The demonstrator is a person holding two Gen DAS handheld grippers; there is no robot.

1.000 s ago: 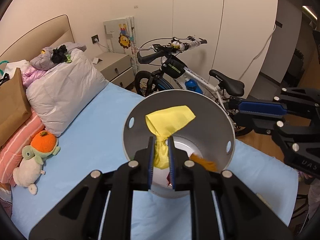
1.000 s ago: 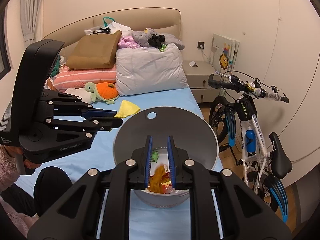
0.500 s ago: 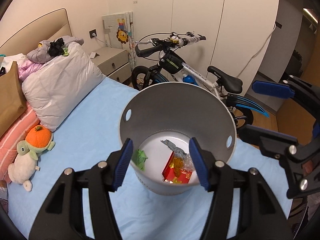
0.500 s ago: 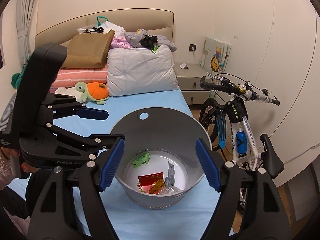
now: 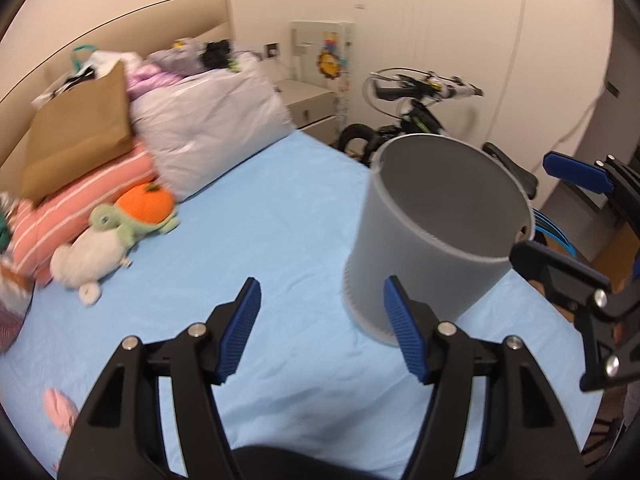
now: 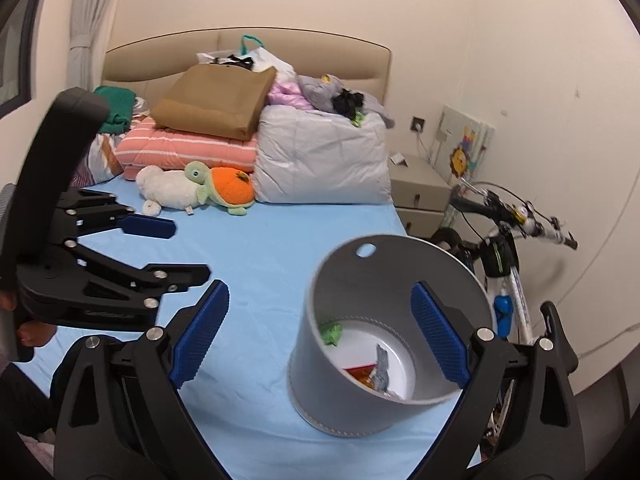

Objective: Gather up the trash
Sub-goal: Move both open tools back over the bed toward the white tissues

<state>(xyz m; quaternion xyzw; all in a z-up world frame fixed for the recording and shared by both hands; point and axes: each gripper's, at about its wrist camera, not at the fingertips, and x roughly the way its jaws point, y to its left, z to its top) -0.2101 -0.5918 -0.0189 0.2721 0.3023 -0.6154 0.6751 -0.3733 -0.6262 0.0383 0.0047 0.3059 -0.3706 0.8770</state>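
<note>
1. Left hand-held gripper point(image 5: 322, 330), lower centre of its view, jaws opening and empty over the light blue bedsheet point(image 5: 280, 220).
2. Right hand-held gripper point(image 6: 320, 334), likewise opening, empty.
3. Grey round plastic bin point(image 6: 332, 392), lower right, stands upright on the bed to receive trash; crumpled wrappers point(image 6: 374, 372) lie inside.

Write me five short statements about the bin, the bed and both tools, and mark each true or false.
1. The grey bin stands on the blue bed sheet. True.
2. The bin is empty. False: a green scrap, a red wrapper and a grey scrap lie inside.
3. The left tool grips a yellow cloth. False: its jaws are opening with nothing between them.
4. A turtle plush lies by the pillows. True.
5. The right tool is clamped on the bin's rim. False: its jaws are opening, not pressing it.
</note>
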